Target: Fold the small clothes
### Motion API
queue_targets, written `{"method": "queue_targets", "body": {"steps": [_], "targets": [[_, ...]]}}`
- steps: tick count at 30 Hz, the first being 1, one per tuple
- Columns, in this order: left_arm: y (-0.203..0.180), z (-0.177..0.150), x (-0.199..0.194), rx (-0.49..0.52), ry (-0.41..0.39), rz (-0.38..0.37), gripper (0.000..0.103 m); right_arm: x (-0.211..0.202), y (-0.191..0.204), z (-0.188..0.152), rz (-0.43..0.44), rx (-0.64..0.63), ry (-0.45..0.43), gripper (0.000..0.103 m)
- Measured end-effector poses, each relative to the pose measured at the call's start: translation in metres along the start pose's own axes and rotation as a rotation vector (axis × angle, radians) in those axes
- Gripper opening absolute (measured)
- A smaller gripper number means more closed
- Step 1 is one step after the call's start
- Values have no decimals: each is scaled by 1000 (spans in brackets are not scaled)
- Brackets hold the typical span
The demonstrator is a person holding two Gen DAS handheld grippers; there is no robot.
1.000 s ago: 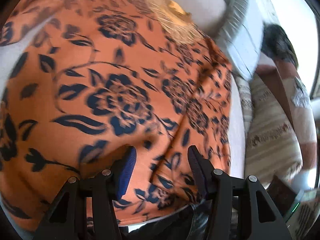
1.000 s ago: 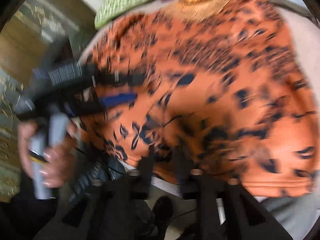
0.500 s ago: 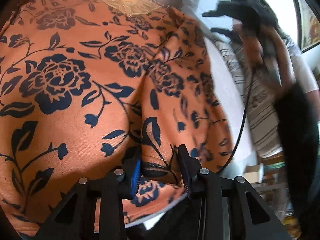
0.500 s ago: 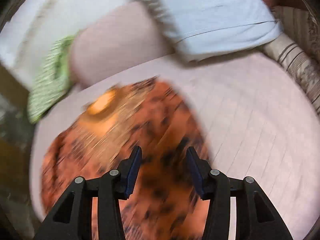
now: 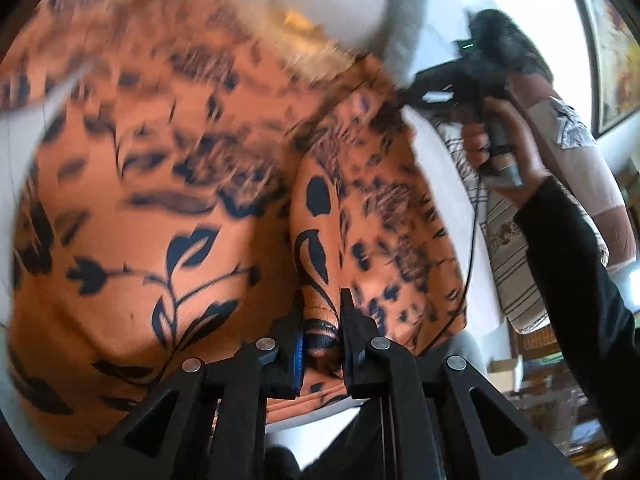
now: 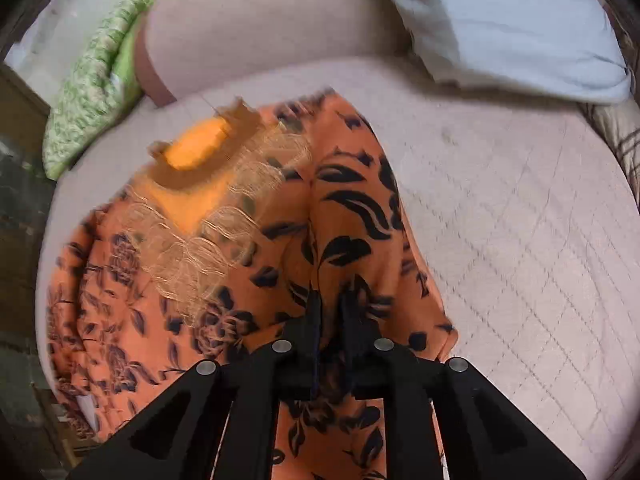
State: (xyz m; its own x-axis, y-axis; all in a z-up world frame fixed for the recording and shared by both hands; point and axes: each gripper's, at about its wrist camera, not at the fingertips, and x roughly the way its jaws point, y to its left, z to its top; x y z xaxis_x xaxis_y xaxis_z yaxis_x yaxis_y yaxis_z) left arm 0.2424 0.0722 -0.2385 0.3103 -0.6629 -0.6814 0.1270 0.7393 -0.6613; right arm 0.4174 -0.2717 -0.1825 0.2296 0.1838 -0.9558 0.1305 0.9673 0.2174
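An orange garment with dark blue flowers [image 5: 168, 208] lies spread on a pale quilted cushion [image 6: 520, 220]. It has a lace yoke and an orange neckline [image 6: 200, 148] at the far end. My left gripper [image 5: 320, 320] is shut on a raised fold at the garment's near hem. My right gripper [image 6: 330, 312] is shut on a fold of the garment [image 6: 352, 216] near its right edge. In the left wrist view the right gripper [image 5: 472, 80] shows at the upper right, held in a hand, at the garment's far right edge.
A light blue pillow [image 6: 500, 28] and a pink cushion [image 6: 260, 28] lie behind the garment. A green patterned pillow [image 6: 92, 92] is at the back left. A striped cushion [image 5: 516, 240] lies to the right in the left wrist view.
My left gripper closed tighter on the hem fold and the view shifted. My right gripper was open above the garment; it came down and shut on a fold.
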Motion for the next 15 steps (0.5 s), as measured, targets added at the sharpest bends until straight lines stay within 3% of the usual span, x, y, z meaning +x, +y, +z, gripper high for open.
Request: {"method": "queue_targets", "body": {"steps": [1, 3, 4, 5, 8, 13, 15], "targets": [[2, -1, -1, -4, -8, -10, 14, -3, 2, 0, 25, 9, -24, 15], [5, -1, -5, 0, -44, -19, 18, -17, 12, 6, 49, 7, -89, 28], [6, 0, -5, 2, -53, -14, 18, -20, 16, 11, 44, 2, -108, 46], [7, 0, -5, 5, -58, -17, 18, -23, 21, 16, 31, -5, -125, 52], [10, -3, -3, 16, -63, -23, 18, -15, 40, 39, -36, -53, -127, 48], [17, -8, -8, 33, -76, -22, 18, 43, 45, 73, -231, -69, -31, 45], [18, -8, -11, 31, -83, -6, 10, 64, 38, 74, -331, -70, 5, 16]]}}
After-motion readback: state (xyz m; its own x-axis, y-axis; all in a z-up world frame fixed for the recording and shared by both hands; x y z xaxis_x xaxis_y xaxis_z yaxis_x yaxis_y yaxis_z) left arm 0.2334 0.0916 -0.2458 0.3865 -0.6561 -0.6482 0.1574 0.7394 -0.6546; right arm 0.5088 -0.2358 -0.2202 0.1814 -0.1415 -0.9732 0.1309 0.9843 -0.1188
